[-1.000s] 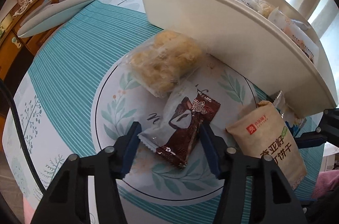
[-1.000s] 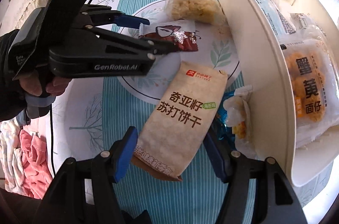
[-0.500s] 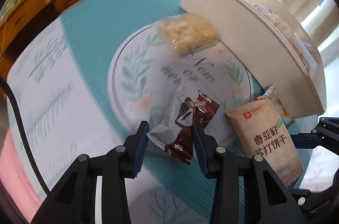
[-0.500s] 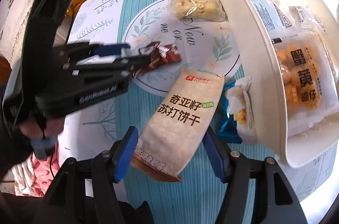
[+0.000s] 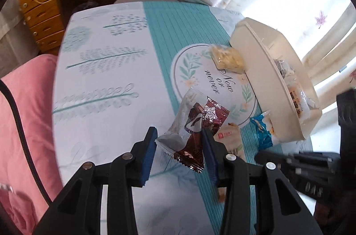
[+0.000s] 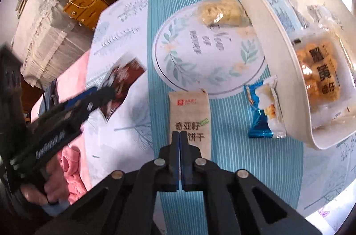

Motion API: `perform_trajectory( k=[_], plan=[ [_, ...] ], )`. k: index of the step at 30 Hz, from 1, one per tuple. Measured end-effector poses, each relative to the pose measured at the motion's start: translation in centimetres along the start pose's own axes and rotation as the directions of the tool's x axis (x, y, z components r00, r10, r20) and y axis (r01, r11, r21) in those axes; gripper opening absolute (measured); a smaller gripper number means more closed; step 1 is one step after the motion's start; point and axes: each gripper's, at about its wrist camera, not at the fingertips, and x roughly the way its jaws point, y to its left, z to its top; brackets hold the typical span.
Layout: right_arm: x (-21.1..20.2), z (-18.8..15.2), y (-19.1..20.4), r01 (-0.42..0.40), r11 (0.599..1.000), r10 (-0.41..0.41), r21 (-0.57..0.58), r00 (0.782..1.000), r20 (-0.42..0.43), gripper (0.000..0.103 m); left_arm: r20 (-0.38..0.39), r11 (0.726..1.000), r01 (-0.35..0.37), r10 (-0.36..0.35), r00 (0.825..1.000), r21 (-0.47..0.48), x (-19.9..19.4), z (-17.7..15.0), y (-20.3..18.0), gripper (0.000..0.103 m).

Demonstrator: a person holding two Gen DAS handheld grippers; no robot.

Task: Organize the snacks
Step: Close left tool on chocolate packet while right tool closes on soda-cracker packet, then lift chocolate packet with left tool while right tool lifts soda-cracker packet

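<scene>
Left gripper (image 5: pixel 179 146) lifted above the tablecloth (image 5: pixel 106 70), pads pinching a brown chocolate snack packet (image 5: pixel 193 135), right gripper (image 6: pixel 179 139) low and pointing forward, pads squeezed on the beige cracker pack (image 6: pixel 190 110), white basket (image 6: pixel 278 52) of snacks to the right.

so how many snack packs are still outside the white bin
4. The chocolate pack in the left claw; the cracker pack in the right claw; the blue pack and yellow pack beside the bin. Others may be hidden.
</scene>
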Motion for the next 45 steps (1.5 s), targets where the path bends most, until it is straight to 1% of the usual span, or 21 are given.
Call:
perform_trajectory(
  k=[3,5,9,13,15,16,17,19,22,25,26,29,32,34,36,41,45],
  plan=[
    [-0.5,-0.5,0.8,-0.025,1.000,0.025,0.001,1.000,0.017,0.000,0.020,1.000,-0.015,0.015,1.000,-0.009,-1.8,-0.8,0.8,0.039],
    [-0.3,-0.5,0.9,-0.036,0.999,0.036,0.000,0.999,0.012,0.000,0.014,0.999,-0.028,0.028,0.999,-0.029,-2.5,-1.4,1.4,0.039],
    [-0.2,-0.8,0.7,-0.050,0.997,0.051,0.060,0.998,-0.021,0.001,-0.013,0.994,-0.027,0.026,1.000,-0.101,-2.5,-2.1,2.4,0.039],
    [-0.4,-0.8,0.6,-0.062,0.994,0.065,0.092,0.998,-0.028,0.001,-0.001,0.993,-0.021,0.021,1.000,-0.120,-2.8,-2.6,2.5,0.039],
    [-0.3,-0.5,0.4,-0.068,0.990,0.074,0.120,0.996,-0.042,0.007,0.018,0.992,0.000,0.002,1.000,-0.125,-3.3,-2.7,2.4,0.039],
    [-0.2,-0.4,0.2,-0.072,0.988,0.079,0.134,0.996,-0.049,0.015,0.020,0.992,0.003,-0.001,1.000,-0.126,-3.4,-2.7,2.4,0.039],
    [-0.2,-0.2,0.1,-0.074,0.986,0.083,0.148,0.995,-0.052,0.028,0.021,0.992,0.003,-0.001,1.000,-0.125,-3.4,-2.7,2.3,0.039],
    [0.1,0.0,-0.2,-0.069,0.981,0.081,0.184,0.995,-0.060,0.040,0.023,0.993,0.006,-0.003,1.000,-0.118,-3.6,-2.8,2.2,0.039],
    [0.9,0.3,-0.5,-0.028,0.974,0.047,0.223,0.996,-0.081,0.042,0.022,0.993,0.014,-0.011,1.000,-0.121,-3.6,-2.9,2.2,0.039],
    [1.8,0.7,-0.3,-0.003,0.973,0.029,0.231,0.994,-0.108,0.044,0.016,0.992,0.020,-0.018,1.000,-0.122,-3.6,-3.0,2.3,0.039],
    [2.1,0.7,-0.2,0.013,0.973,0.015,0.232,0.993,-0.118,0.047,0.014,0.992,0.021,-0.020,1.000,-0.122,-3.5,-3.0,2.4,0.039],
    [2.9,0.7,0.3,0.094,0.972,-0.060,0.217,0.986,-0.155,0.057,0.010,0.992,0.025,-0.024,1.000,-0.125,-3.4,-3.0,2.6,0.039],
    [4.2,0.4,0.9,0.150,0.972,-0.116,0.181,0.976,-0.183,0.057,0.007,0.991,0.023,-0.022,1.000,-0.132,-3.2,-3.0,2.9,0.039],
    [5.1,0.1,1.3,0.193,0.969,-0.158,0.154,0.964,-0.212,0.057,0.003,0.990,0.019,-0.019,1.000,-0.142,-3.1,-3.1,3.2,0.039],
    [5.7,0.0,1.6,0.211,0.968,-0.177,0.137,0.958,-0.226,0.057,-0.001,0.988,0.016,-0.017,1.000,-0.154,-2.9,-3.1,3.6,0.039],
    [6.5,0.2,2.5,0.277,0.958,-0.252,0.077,0.938,-0.236,0.057,0.004,0.980,0.016,-0.015,1.000,-0.198,-2.8,-3.3,4.8,0.039],
    [7.0,0.5,2.8,0.312,0.948,-0.290,0.061,0.927,-0.240,0.057,0.017,0.976,0.010,-0.007,1.000,-0.217,-3.1,-3.5,5.4,0.039]
  ],
)
